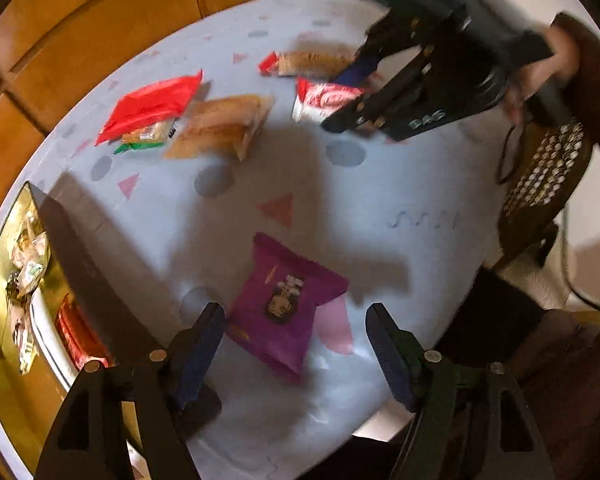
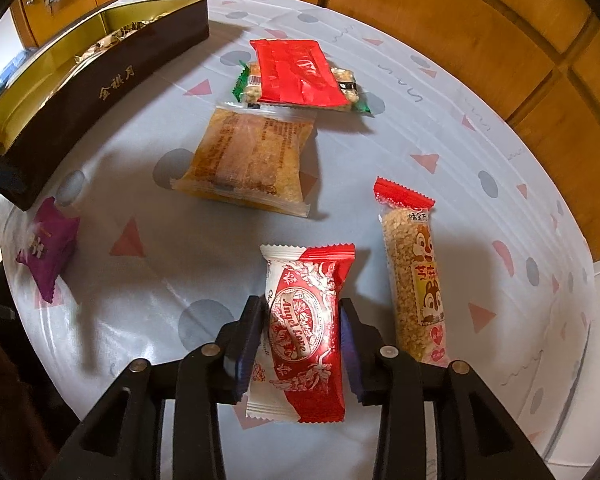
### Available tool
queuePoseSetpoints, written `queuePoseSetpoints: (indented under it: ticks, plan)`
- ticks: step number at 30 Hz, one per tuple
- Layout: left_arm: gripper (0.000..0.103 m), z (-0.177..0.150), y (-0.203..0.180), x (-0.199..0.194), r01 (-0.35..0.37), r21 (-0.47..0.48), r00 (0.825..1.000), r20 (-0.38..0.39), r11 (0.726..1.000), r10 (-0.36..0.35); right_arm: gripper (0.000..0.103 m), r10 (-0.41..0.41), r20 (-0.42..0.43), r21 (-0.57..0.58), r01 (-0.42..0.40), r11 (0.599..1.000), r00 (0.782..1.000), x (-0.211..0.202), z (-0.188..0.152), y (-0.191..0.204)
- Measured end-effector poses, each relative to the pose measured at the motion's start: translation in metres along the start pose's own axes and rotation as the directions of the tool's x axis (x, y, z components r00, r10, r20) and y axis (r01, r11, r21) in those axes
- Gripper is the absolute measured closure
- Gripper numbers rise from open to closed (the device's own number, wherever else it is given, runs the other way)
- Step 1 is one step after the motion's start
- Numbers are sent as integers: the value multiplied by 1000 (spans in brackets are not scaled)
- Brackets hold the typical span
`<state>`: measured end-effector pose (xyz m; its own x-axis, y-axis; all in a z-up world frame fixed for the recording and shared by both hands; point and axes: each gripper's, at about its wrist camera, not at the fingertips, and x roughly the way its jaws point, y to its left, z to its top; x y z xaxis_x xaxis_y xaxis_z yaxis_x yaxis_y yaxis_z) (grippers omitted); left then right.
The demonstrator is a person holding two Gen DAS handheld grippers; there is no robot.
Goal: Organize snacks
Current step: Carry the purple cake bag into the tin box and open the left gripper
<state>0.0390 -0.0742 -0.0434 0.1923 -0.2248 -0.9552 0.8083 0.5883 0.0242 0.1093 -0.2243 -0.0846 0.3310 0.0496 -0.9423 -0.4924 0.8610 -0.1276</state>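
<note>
My right gripper (image 2: 300,314) is shut on a red and white snack packet (image 2: 300,320), its fingers pressing both sides; the packet also shows in the left wrist view (image 1: 324,98) under the right gripper (image 1: 350,92). My left gripper (image 1: 296,320) is open, its fingers on either side of a purple snack packet (image 1: 286,306) that lies flat on the table; the purple packet also shows at the left of the right wrist view (image 2: 50,246). A dark box with a gold inside (image 2: 100,80) holds several snacks.
On the patterned tablecloth (image 2: 380,140) lie a clear-wrapped brown cake (image 2: 252,160), a red packet (image 2: 296,72) on top of a green-ended bar (image 2: 246,88), and a cereal bar with a chipmunk picture (image 2: 416,276). A wicker chair (image 1: 544,176) stands beside the table.
</note>
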Motion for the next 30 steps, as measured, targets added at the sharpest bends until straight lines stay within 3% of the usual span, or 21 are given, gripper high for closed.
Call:
queuePoseSetpoints:
  ticks: [1,4,13,17,20,25,28,30]
  plan:
    - [30,2,1,5,-6,0,1000,-9,1000,6,62,-1,0,0,1,1000,1000,0,0,0]
    - [62,7,4,14,-27,-45,1000,-10,999,26,62,-4,0,-4,4,1000,1000,0,1,1]
    - [66,-5,4,3,48,-246,991,130,968,-16,63,-6,2,-15,6,1000,1000,1,0,1]
    - [66,-8,0,-23,78,-273,972,234,959,-12,64,-10,5,-25,10,1000,1000,0,0,3]
    - [66,-11,6,-46,112,-323,948,317,940,-4,66,-20,14,-45,20,999,1000,0,-1,6]
    - [66,-29,51,-85,133,-490,912,401,862,87,67,-23,19,-47,24,999,1000,-1,-2,7]
    - [66,-51,85,-101,78,-603,907,373,794,194,67,-27,21,-48,28,998,999,-2,-2,7]
    - [66,-68,110,-101,39,-679,912,324,733,251,67,-27,23,-47,28,998,999,-2,-2,7]
